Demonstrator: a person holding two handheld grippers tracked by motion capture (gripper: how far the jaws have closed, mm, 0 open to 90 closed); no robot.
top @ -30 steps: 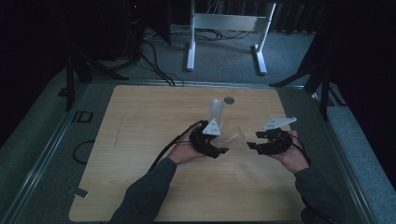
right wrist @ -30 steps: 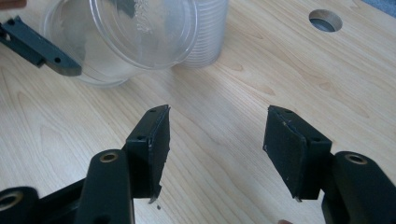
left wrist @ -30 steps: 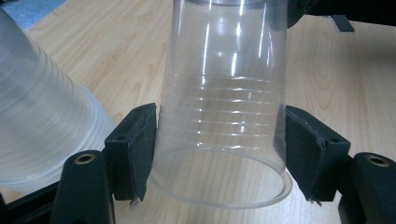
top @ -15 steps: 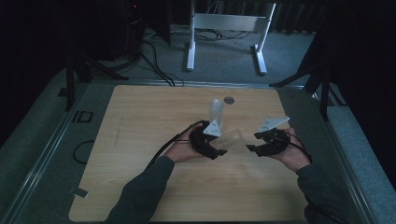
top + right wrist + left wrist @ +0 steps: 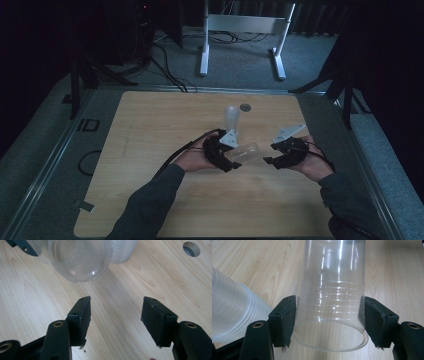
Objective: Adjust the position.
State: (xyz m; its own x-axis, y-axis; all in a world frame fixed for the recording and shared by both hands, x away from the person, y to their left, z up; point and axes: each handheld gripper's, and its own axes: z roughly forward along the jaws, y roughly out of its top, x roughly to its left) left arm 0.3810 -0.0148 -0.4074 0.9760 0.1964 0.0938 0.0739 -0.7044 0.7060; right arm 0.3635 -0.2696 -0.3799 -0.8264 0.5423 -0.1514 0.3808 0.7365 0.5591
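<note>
In the high view we see the left gripper [image 5: 226,152] near the middle of the wooden desk [image 5: 150,130], pinching a clear plastic cup [image 5: 244,152] that lies on its side and juts toward three o'clock, its far end pointing at the right gripper [image 5: 272,155]. In the left gripper view the cup [image 5: 332,302] sits between the two black jaws with both pads [image 5: 288,320] pressed against its ribbed wall close to the rim, and the rim faces the camera. A stack of clear cups [image 5: 232,120] stands upright on the desk just at twelve o'clock of the left gripper; in the left gripper view its ribbed side [image 5: 232,315] shows at nine o'clock, just beside the left jaw. The right gripper [image 5: 115,312] is spread, with bare desk between its jaws; in its view the held cup [image 5: 80,260] lies at eleven o'clock with its round base turned toward us, apart from the jaws. A round hole [image 5: 244,107] in the desk lies at one o'clock of the stack.
</note>
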